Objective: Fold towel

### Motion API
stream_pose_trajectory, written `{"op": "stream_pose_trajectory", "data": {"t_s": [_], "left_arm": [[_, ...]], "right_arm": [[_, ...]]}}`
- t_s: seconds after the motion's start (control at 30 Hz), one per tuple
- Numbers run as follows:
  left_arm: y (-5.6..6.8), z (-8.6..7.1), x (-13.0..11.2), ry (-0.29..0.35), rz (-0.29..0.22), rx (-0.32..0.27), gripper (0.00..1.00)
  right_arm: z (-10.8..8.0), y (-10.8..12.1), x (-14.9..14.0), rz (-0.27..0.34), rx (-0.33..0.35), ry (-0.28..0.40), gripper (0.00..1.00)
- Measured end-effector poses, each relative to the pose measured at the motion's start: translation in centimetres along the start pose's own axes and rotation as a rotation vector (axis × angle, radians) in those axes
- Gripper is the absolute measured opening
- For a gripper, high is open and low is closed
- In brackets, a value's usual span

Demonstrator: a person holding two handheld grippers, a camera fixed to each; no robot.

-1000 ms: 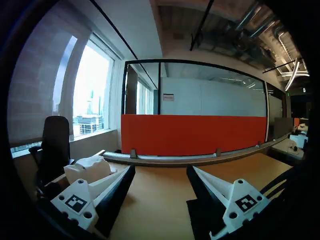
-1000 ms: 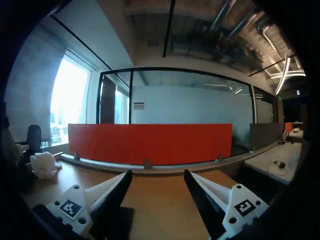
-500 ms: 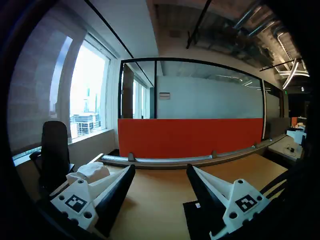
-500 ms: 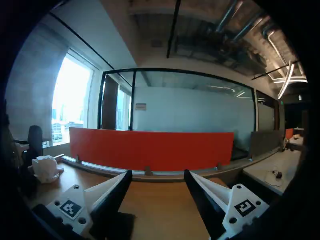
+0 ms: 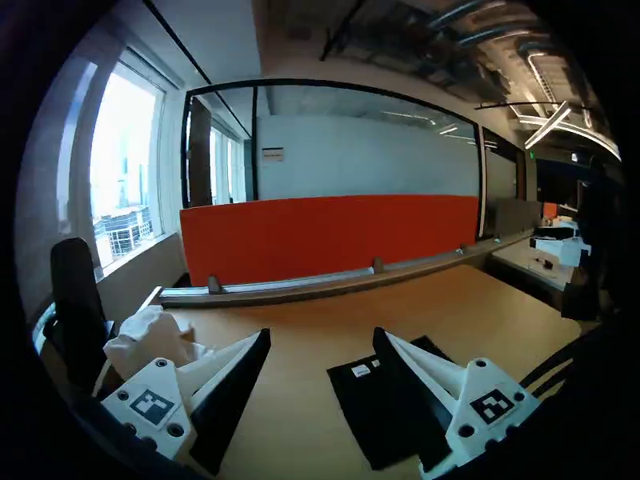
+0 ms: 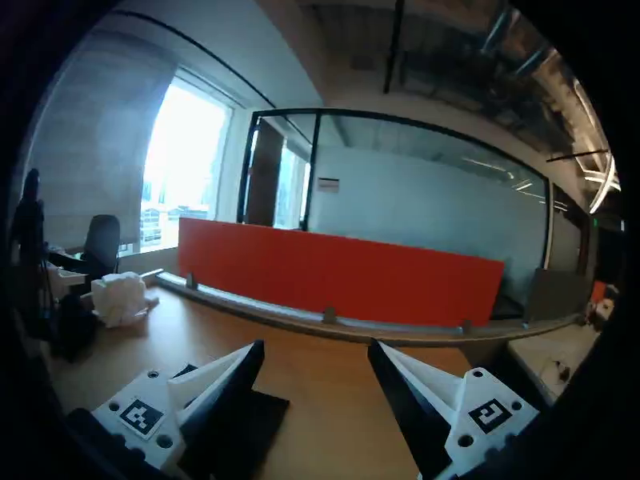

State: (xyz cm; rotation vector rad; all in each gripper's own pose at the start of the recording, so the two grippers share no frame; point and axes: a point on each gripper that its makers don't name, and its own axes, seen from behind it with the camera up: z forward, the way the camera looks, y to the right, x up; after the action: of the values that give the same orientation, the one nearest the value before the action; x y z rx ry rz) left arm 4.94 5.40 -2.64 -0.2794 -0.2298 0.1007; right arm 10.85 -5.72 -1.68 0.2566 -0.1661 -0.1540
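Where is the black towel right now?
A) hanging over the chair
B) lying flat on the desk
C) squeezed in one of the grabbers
B: the black towel lies flat on the wooden desk, and the left gripper and right gripper are both open with nothing between their fingers.

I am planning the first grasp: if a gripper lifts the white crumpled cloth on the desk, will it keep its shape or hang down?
Probably it hangs down: the white crumpled cloth lies in soft, irregular folds, so it looks floppy. It seems light for its bulk, as the heap is loose. Pushed on the desk, it would likely bunch, not roll.
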Motion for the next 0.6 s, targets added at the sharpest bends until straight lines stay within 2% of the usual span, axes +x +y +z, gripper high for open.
{"op": "stream_pose_trajectory", "data": {"t_s": [0.3, 0.4, 0.6], "left_arm": [[2.7, 0.3, -2.7, -0.102, 0.111, -0.152, 0.95], [3.5, 0.4, -3.7, -0.127, 0.139, -0.186, 0.95], [4.2, 0.7, -6.0, -0.169, 0.162, -0.211, 0.95]], "right_arm": [[-0.3, -5.2, -4.2, -0.087, 0.245, -0.153, 1.00], [-0.2, -6.0, -5.3, -0.100, 0.285, -0.186, 1.00], [0.0, -6.8, -7.0, -0.097, 0.310, -0.219, 1.00]]}}
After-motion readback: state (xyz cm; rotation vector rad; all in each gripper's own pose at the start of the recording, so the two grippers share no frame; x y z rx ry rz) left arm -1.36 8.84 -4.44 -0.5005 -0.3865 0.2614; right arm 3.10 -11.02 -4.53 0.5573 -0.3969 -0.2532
